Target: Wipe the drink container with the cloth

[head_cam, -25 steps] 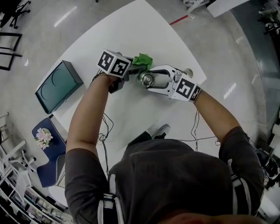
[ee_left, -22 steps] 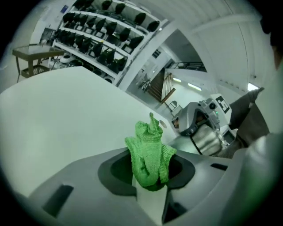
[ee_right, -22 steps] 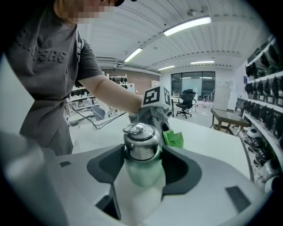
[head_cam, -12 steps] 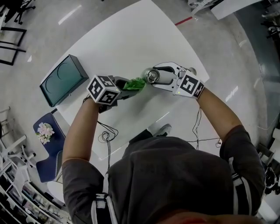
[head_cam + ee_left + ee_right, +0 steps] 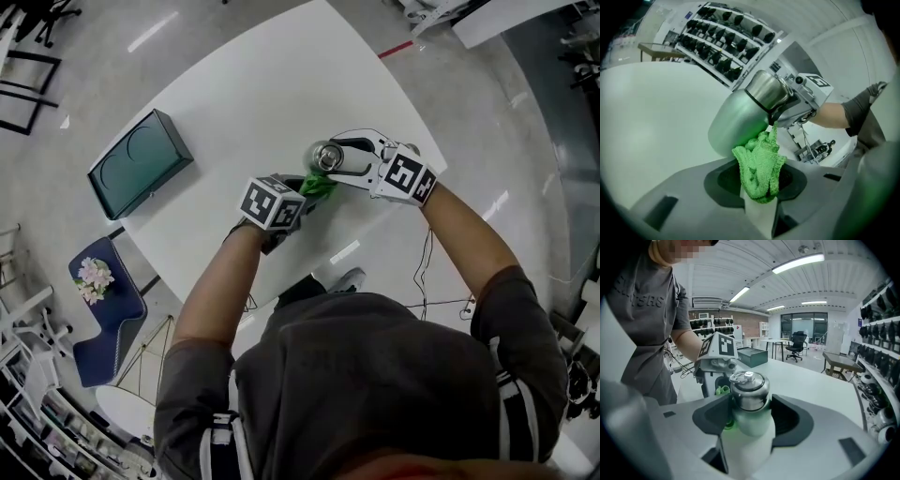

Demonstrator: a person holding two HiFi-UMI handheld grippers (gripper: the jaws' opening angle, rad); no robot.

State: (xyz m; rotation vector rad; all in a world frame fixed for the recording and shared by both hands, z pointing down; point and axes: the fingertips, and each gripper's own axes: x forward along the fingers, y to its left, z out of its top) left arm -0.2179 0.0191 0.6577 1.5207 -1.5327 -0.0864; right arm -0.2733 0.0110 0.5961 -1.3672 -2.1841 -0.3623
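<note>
You are gripping the drink container (image 5: 325,157), a pale green metal bottle with a brushed steel cap, in your right hand-held gripper (image 5: 339,160). Its jaws are standing part-way apart and pressing on the bottle's body from both sides, just below the cap. In the right gripper view the drink container (image 5: 749,401) is sitting squarely between the jaws of that hand-held gripper (image 5: 750,420), cap up. It is sitting over the right-hand part of the white worktop (image 5: 253,94), near the edge closest to you. Whether its base is touching the surface is not showing from any view.

Your left hand-held gripper (image 5: 306,191) is clamping a bunched, bright green knitted cloth (image 5: 318,185) with its jaws closed down narrow on it. In the left gripper view the cloth (image 5: 759,168) is sticking out of the jaws and lying against the lower side wall of the drink container (image 5: 738,123), with one loose tip reaching towards the neck. A green tint is showing on the bottle's wall beside it. The two hand-held grippers are pointing at each other across the bottle. From the right gripper view only a scrap of the cloth (image 5: 723,390) is peeking out on the bottle's left.

A dark teal rectangular case (image 5: 141,175) is lying well apart on the worktop's left side.
</note>
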